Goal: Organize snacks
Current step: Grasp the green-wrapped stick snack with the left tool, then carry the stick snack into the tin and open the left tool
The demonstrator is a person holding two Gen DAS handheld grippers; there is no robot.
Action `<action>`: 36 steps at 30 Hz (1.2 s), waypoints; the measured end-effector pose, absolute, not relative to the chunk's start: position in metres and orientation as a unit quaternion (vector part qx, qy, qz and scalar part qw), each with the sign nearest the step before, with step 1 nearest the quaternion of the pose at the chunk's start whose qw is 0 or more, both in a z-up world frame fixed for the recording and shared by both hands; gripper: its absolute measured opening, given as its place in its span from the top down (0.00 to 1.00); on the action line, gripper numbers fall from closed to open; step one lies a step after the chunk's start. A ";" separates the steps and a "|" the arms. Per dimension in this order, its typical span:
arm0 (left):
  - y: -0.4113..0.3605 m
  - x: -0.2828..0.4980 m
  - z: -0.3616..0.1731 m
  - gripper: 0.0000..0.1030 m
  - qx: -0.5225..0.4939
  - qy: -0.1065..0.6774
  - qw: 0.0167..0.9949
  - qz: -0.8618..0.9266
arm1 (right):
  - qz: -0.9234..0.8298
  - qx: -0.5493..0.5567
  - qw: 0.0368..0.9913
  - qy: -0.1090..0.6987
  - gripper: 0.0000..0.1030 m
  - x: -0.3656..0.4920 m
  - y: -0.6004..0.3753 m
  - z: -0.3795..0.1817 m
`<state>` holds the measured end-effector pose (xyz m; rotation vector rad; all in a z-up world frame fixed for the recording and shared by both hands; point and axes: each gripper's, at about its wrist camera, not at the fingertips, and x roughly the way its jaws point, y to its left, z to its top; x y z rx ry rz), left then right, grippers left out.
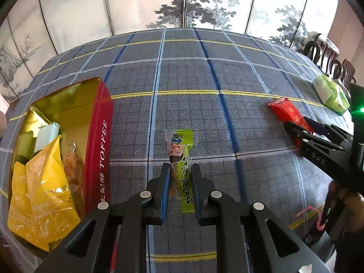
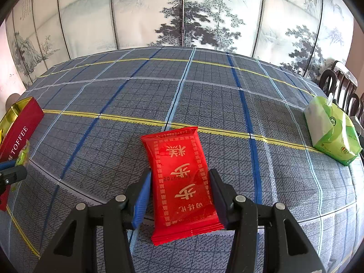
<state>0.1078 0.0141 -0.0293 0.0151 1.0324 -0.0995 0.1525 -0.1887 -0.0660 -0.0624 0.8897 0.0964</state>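
Note:
My left gripper (image 1: 180, 170) is shut on a slim green snack stick (image 1: 180, 159) with a cartoon face and holds it over the plaid tablecloth (image 1: 204, 75). The red TOFFEE tin (image 1: 100, 141) stands just to its left, open, holding yellow packets (image 1: 38, 195) and other snacks. My right gripper (image 2: 179, 182) has its jaws around a red snack packet (image 2: 182, 182) with gold characters; the packet lies on the cloth. The right gripper (image 1: 295, 132) and red packet (image 1: 289, 111) also show in the left wrist view. The tin (image 2: 18, 132) shows at far left in the right wrist view.
A green tissue pack (image 2: 332, 132) lies at the table's right side; it also shows in the left wrist view (image 1: 332, 95). Dark wooden chairs (image 1: 327, 59) stand beyond the right edge. A painted folding screen (image 2: 182, 11) backs the table.

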 end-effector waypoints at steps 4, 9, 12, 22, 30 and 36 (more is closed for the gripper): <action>0.016 0.098 -0.022 0.85 0.003 0.487 0.872 -0.055 | 0.047 -0.031 0.901 0.430 0.50 0.152 -0.189 -0.066; 0.019 0.088 -0.011 0.85 -0.004 0.483 0.874 -0.055 | 0.047 -0.030 0.901 0.430 0.50 0.152 -0.189 -0.066; 0.023 0.083 -0.002 0.85 -0.009 0.479 0.876 -0.053 | 0.047 -0.031 0.901 0.430 0.50 0.153 -0.189 -0.066; 0.063 0.066 0.037 0.85 -0.018 0.444 0.895 -0.021 | 0.047 -0.031 0.901 0.430 0.50 0.153 -0.189 -0.066; 0.117 0.058 0.041 0.85 -0.035 0.441 0.896 0.040 | 0.046 -0.032 0.901 0.430 0.50 0.152 -0.190 -0.066; 0.152 0.053 0.034 0.85 -0.050 0.447 0.890 0.074 | 0.046 -0.032 0.901 0.430 0.50 0.152 -0.190 -0.066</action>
